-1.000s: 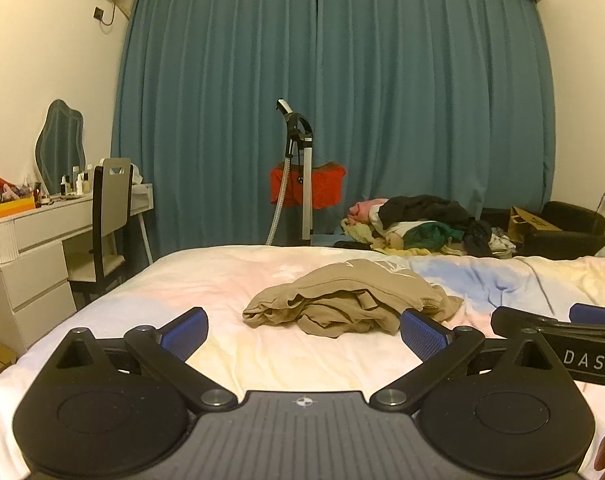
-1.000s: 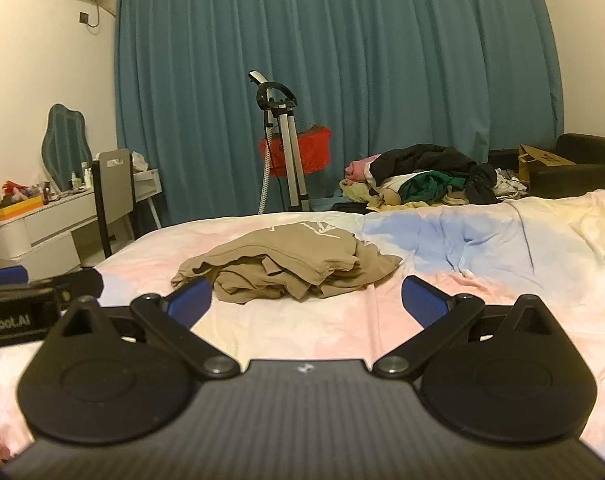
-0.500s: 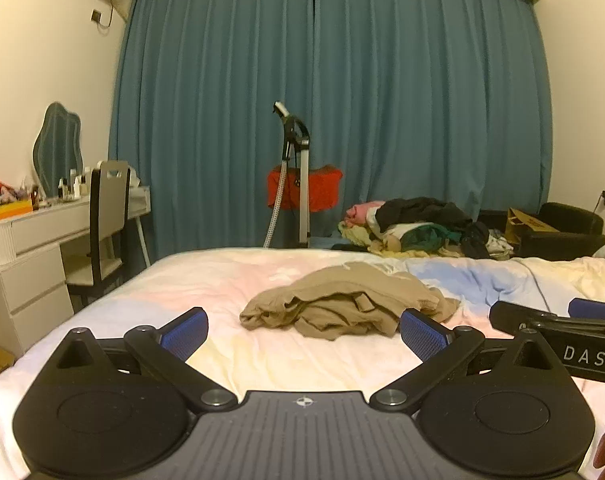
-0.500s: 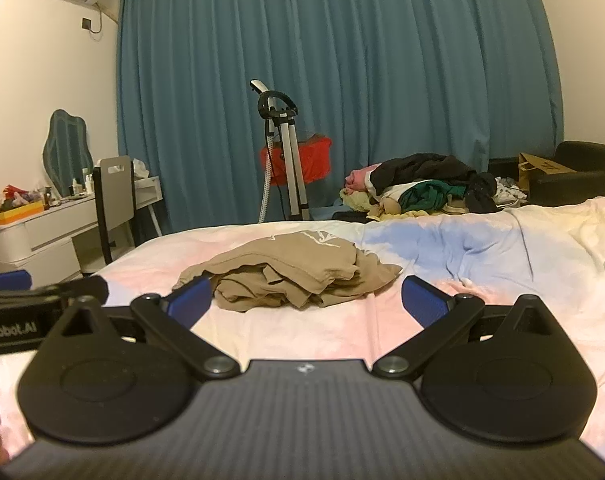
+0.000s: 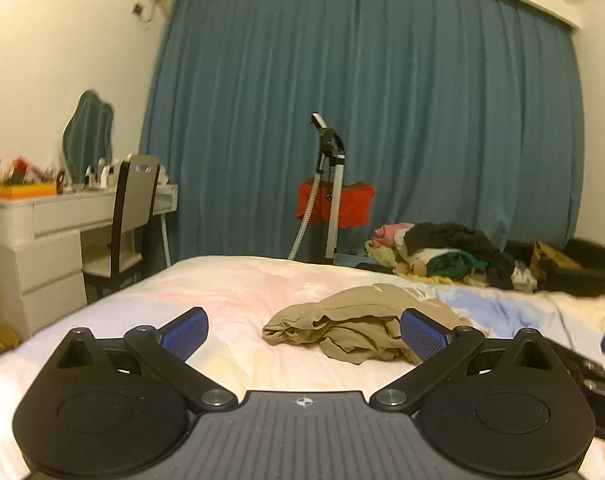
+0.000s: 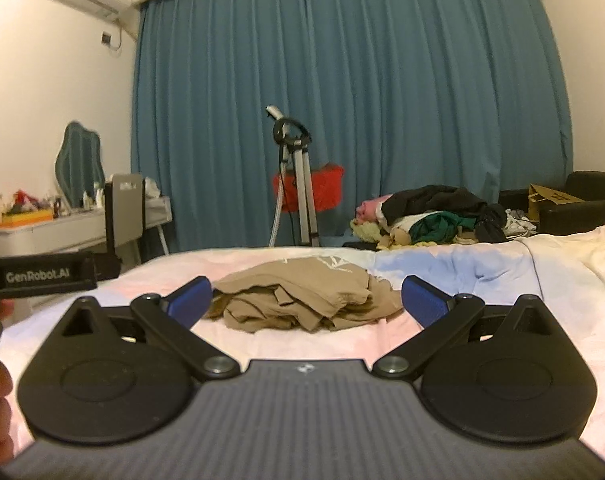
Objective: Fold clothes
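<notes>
- nothing is folded yet, as far as these views show: the tan garment (image 5: pixel 358 330) lies in a crumpled heap on the bed (image 5: pixel 230 292), with no flat panel or clean edge visible.
- your left claw (image 5: pixel 304 330) is spread wide and holds nothing; its blue pads (image 5: pixel 184 332) sit apart from the cloth, short of the heap.
- your right claw (image 6: pixel 306 300) is just as wide open and empty, with the garment framed between its fingers but not touched.
- both claws hover low over the bed, side by side, facing the heap.
- the whole job looks to be ahead of you: pick out a hem or corner, spread the garment flat, then fold.
- more work may wait in the mixed pile of clothes (image 6: pixel 430 216) beyond the bed's far edge, near the blue curtain (image 6: pixel 342 100); whether it belongs to this task you cannot tell.
</notes>
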`<action>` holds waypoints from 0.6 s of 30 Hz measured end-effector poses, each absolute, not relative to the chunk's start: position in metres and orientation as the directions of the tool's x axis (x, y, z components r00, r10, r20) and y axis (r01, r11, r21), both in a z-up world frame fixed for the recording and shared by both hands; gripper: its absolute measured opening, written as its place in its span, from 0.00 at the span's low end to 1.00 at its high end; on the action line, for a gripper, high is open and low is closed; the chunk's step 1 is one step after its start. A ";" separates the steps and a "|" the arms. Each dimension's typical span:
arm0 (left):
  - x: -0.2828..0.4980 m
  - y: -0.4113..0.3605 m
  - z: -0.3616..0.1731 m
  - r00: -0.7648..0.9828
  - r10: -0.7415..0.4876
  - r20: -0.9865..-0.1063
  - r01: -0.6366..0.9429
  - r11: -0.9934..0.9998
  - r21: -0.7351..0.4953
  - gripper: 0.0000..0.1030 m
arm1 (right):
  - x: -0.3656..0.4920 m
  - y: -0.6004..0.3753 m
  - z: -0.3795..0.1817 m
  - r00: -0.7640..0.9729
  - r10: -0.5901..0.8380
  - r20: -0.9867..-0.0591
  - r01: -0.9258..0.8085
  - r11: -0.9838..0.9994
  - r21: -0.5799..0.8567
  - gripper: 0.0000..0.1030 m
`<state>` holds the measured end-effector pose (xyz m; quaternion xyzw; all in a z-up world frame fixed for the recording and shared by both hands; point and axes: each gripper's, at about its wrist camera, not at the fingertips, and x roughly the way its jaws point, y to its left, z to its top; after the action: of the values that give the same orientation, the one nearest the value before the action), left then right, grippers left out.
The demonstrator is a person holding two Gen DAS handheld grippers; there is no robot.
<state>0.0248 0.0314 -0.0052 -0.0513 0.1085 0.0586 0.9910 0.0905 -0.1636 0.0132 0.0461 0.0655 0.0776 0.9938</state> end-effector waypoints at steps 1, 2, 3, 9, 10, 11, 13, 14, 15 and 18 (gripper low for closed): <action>0.023 0.035 -0.004 0.968 0.112 -0.223 -0.139 0.984 -0.107 1.00 | 0.088 -0.163 0.014 0.983 0.140 -0.120 -0.128 0.987 0.101 1.00; 0.020 0.038 -0.002 0.967 0.124 -0.224 -0.153 0.981 -0.118 1.00 | 0.084 -0.160 0.015 0.987 0.111 -0.118 -0.100 0.991 0.094 1.00; 0.018 0.041 0.000 0.965 0.135 -0.224 -0.166 0.978 -0.128 1.00 | 0.081 -0.158 0.016 0.989 0.086 -0.117 -0.075 0.993 0.089 1.00; 0.001 0.058 0.013 0.964 0.167 -0.206 -0.193 0.974 -0.114 1.00 | 0.090 -0.147 0.032 0.989 0.040 -0.142 -0.023 0.992 0.122 1.00; -0.001 0.061 0.018 0.964 0.159 -0.211 -0.187 0.975 -0.119 1.00 | 0.098 -0.142 0.035 0.986 0.039 -0.164 -0.019 0.993 0.120 1.00; -0.001 0.065 0.022 0.965 0.156 -0.213 -0.185 0.975 -0.125 1.00 | 0.106 -0.138 0.038 0.982 0.037 -0.186 -0.015 0.993 0.118 1.00; -0.003 0.072 0.030 0.963 0.174 -0.205 -0.204 0.970 -0.135 1.00 | 0.122 -0.129 0.043 0.973 0.035 -0.228 -0.009 0.994 0.113 1.00; -0.003 0.075 0.034 0.962 0.181 -0.205 -0.211 0.968 -0.137 1.00 | 0.130 -0.125 0.043 0.969 0.036 -0.244 -0.010 0.994 0.107 1.00; 0.001 0.077 0.036 0.958 0.180 -0.222 -0.210 0.970 -0.123 1.00 | 0.138 -0.122 0.042 0.965 0.037 -0.259 -0.010 0.995 0.102 0.99; 0.019 0.083 0.034 0.948 0.150 -0.281 -0.183 0.978 -0.095 1.00 | 0.164 -0.111 0.036 0.952 0.047 -0.302 -0.025 0.997 0.078 0.94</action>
<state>0.0186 0.0826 0.0335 -0.0601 0.1377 0.0845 0.9850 0.1639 -0.1112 0.0359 0.0366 0.1538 0.0181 0.9873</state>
